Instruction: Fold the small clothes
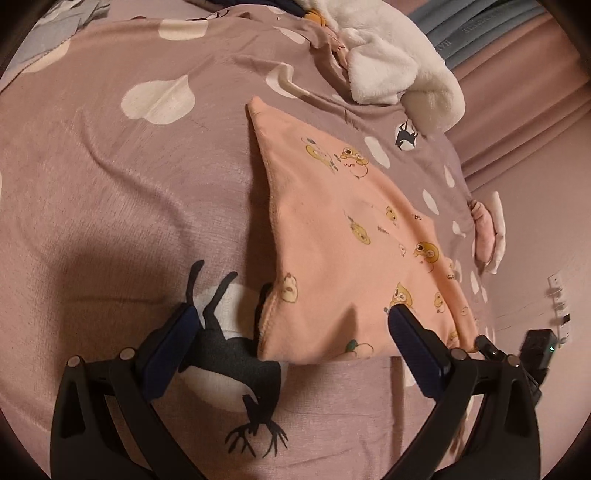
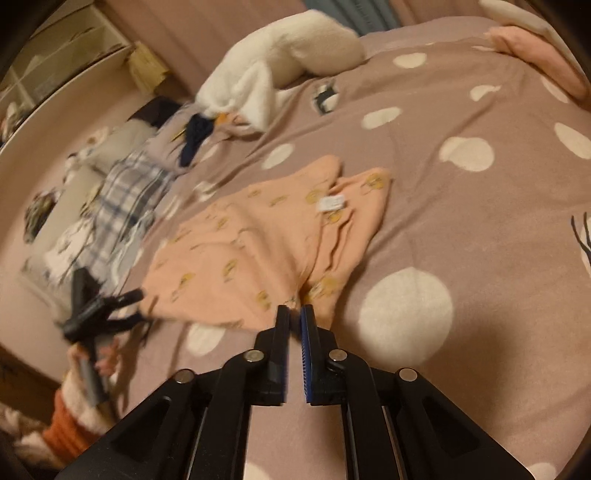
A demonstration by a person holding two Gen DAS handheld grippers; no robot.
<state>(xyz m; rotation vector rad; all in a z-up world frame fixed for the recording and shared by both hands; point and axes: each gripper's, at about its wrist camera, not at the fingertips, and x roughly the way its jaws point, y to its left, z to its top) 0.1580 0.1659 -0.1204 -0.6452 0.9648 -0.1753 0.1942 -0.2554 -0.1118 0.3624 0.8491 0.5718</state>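
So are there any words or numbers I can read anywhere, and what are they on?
None can be read for sure.
Small dark writing beside the yellow cartoon animals on the peach printed cotton garment: too small to read.
White sewn-in label on that garment: blurred, unreadable.
Pale lettering on the grey-blue folded fabric at the top edge: too distorted to read.
The mauve bedcover with white spots shows only a black deer picture, no words.

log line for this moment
left gripper: open, at garment edge | right gripper: shut on garment | bed: garment partly folded
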